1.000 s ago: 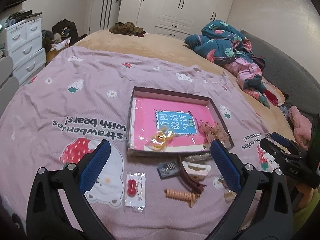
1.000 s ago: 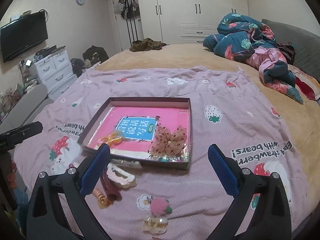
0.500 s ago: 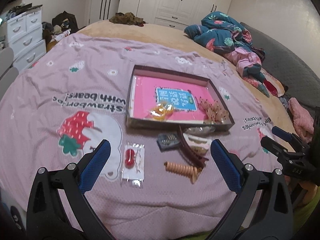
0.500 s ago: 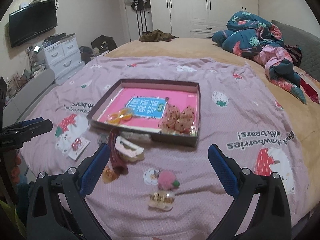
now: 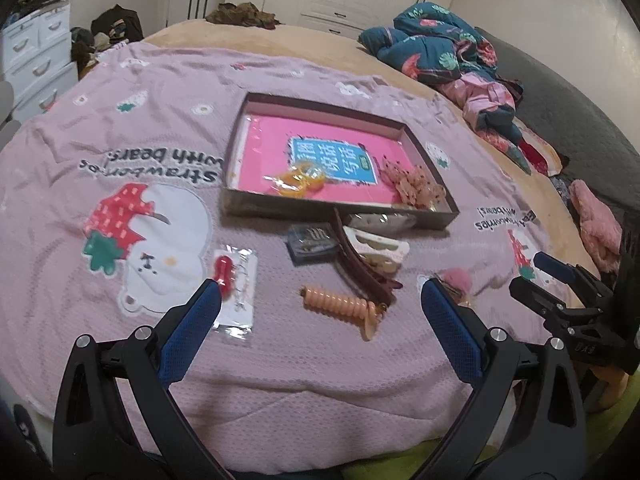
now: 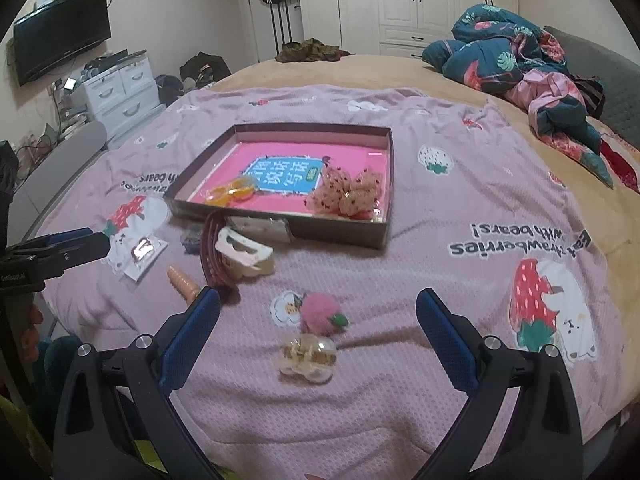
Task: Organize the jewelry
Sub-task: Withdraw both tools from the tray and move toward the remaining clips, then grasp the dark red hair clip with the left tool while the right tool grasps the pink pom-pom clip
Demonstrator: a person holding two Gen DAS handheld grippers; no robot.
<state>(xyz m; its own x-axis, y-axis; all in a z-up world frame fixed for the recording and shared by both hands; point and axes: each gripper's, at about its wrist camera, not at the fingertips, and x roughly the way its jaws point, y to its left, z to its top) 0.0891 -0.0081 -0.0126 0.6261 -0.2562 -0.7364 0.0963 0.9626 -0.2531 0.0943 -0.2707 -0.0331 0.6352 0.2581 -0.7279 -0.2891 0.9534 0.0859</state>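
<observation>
Flanking loose clips, both tongs (image 5: 320, 300) (image 6: 318, 300) splayed empty; brown claw clip (image 5: 360, 264) btwn them & tray (image 5: 340, 216).

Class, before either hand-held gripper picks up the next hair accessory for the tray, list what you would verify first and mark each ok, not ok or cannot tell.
1. Left hand-held gripper open and empty: ok.
2. Right hand-held gripper open and empty: ok.
3. Clear claw clip lies free between the right gripper's fingers: ok.
4. Pink pompom apart from the clear clip: cannot tell, they sit very close.
5. Tray has bare floor left: ok, back half is uncovered.
6. Dark red clip free of the white clip: not ok, they overlap.
</observation>
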